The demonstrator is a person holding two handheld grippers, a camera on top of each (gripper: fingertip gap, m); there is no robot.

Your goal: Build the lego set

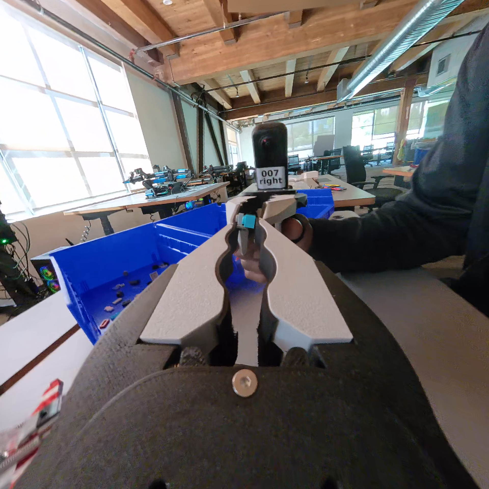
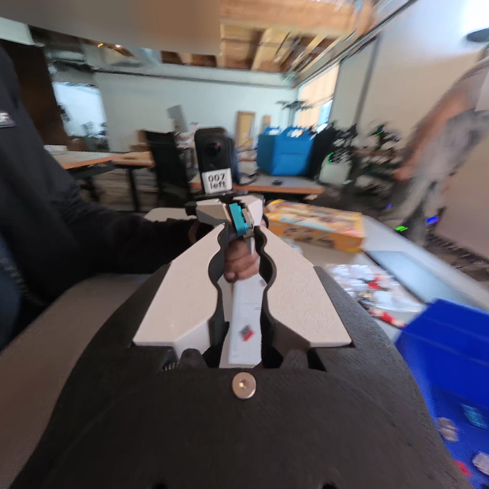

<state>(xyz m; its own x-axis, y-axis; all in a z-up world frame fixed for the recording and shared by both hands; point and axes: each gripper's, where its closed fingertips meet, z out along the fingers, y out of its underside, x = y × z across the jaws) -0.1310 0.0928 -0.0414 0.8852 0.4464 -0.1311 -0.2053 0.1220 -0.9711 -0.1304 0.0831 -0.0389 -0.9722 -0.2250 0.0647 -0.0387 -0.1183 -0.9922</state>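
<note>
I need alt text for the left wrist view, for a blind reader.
Two grippers meet tip to tip, the left gripper and right gripper pinching a small teal and grey lego piece above a blue bin of loose pieces.

Office chair beside desk, robot arms atop

Teal brick; blue bin; yellow box
</note>
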